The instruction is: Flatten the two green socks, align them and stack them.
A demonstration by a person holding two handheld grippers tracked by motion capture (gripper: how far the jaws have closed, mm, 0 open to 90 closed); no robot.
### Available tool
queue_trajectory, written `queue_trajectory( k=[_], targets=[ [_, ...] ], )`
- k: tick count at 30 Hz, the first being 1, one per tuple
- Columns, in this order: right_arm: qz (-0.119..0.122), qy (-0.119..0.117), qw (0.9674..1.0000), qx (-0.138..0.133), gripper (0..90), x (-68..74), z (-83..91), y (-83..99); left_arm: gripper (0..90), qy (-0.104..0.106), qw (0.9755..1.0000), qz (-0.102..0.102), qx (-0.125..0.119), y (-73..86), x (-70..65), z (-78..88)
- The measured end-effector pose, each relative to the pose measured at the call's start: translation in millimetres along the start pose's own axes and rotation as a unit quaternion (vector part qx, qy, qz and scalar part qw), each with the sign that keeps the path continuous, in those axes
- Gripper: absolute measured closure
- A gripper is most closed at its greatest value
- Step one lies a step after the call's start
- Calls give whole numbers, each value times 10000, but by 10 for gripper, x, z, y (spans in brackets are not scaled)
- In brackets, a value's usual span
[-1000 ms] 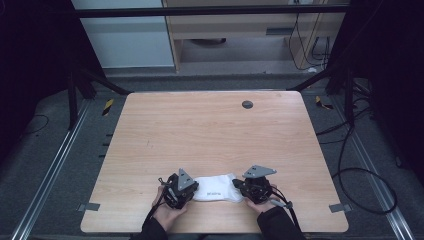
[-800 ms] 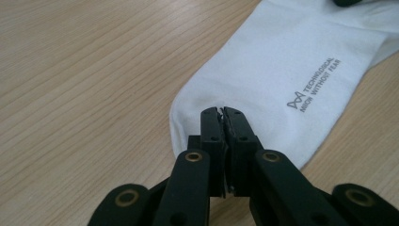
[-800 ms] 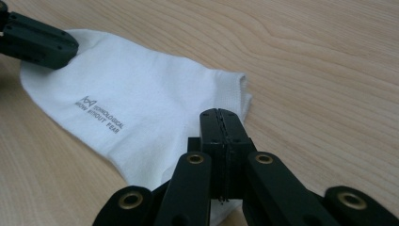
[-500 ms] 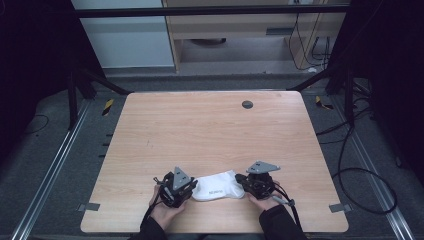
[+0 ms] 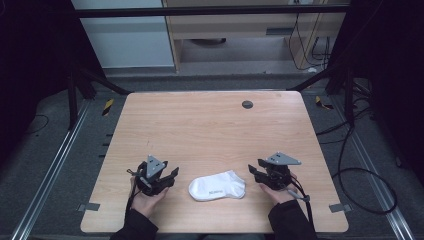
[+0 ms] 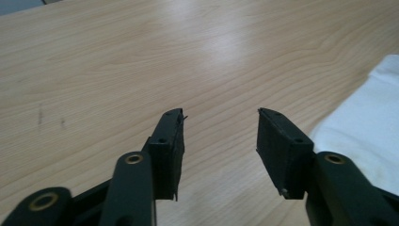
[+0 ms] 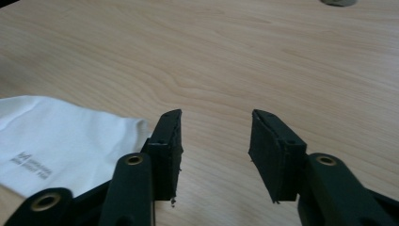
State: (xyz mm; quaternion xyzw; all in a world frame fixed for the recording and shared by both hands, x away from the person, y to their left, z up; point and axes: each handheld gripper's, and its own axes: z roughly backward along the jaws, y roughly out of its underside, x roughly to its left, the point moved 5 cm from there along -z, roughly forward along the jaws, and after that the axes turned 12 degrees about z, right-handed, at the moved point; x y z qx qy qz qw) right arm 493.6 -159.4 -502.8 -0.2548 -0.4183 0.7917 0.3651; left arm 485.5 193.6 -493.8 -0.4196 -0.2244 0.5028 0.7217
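White sock (image 5: 217,185) soft matt cloth; table (image 5: 210,130) smooth pale wood-grain, slight sheen; fingers (image 6: 170,141) matt black plastic.

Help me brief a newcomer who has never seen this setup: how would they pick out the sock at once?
Start with the wooden table and look along its near edge. Midway between the left claw and the right claw lies the white sock, flat and apart from both. It is the one soft white thing there, with small grey lettering.

one white sock (image 5: 217,186) lay on one wooden table (image 5: 210,130), two handheld grippers, left gripper (image 5: 170,176) and right gripper (image 5: 256,172), one round grey grommet (image 5: 247,104), two hands
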Motion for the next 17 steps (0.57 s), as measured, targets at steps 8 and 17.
queue_trajectory(
  k=[8,17],
  targets=[
    [-256,351,9991,15,408,-275,100,74,419,-53,9999,130,46,4,171,22],
    [-496,727,9961,31,326,-588,265,203,378,-232,9996,132,51,17,389,102]
  ],
)
